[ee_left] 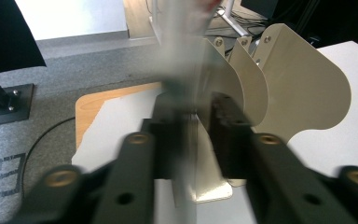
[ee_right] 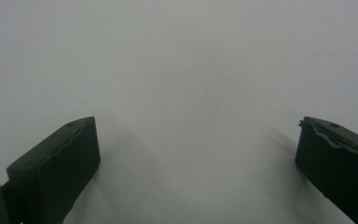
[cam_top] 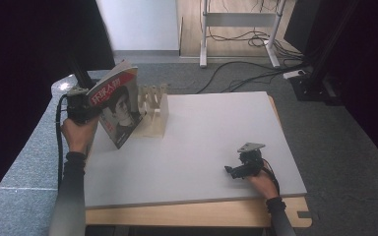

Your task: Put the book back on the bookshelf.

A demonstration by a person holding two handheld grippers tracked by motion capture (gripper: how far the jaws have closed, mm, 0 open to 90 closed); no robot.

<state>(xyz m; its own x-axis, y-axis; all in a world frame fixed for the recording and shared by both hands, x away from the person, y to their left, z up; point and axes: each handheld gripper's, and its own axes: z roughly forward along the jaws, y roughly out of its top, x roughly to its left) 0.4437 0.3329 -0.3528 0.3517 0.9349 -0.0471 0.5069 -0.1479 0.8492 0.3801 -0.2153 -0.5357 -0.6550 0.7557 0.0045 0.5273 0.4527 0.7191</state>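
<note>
While the person's hands stayed low at the near edge: two tools were at work over a pale grey counter [cam_top: 202, 142].
Left tool: the left tool [cam_top: 78, 105] was held up at the far left corner of the counter, its point between the pads in the left gripper view at [ee_left: 193, 135].
Left tool state: its jaws stood partly apart, with the magazine's edge between them as a blurred grey strip; that edge lay against the left pad, and a gap showed to the right pad, so no firm pinch could be seen.
Magazine: the magazine [cam_top: 118, 105] stood upright and tilted at the far left, cover facing the near side, its lower corner touching the counter just left of the rack.
Rack: the cream divider rack [cam_top: 153, 114] stood on the counter just right of the magazine, its rounded plates [ee_left: 303, 88] rising beyond the left tool's jaws.
Right tool: the right tool [cam_top: 234, 171] rested low over the near right part of the counter, well apart from the magazine.
Right tool state: its jaws [ee_right: 196, 154] were spread wide over bare grey surface, with nothing between them.
</note>
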